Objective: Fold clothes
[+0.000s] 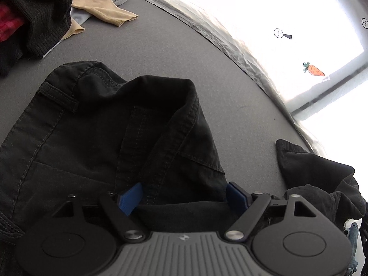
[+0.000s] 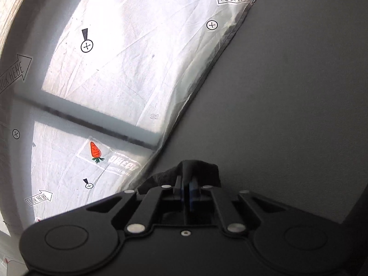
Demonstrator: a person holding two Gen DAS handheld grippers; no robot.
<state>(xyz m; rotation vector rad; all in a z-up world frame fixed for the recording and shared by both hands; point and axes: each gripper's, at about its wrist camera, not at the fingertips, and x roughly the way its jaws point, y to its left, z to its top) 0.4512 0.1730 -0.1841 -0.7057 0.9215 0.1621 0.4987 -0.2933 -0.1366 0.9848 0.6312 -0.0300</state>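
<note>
Left claw (image 1: 184,195) wide apart astride black trousers (image 1: 103,138), right claw (image 2: 187,188) pinching their black cloth

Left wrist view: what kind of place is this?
Probably a staged laundry-folding station, not a lived-in room: a grey table, a pile of mixed clothes at its far corner, and a white sheet printed with crosshair markers alongside.
</note>
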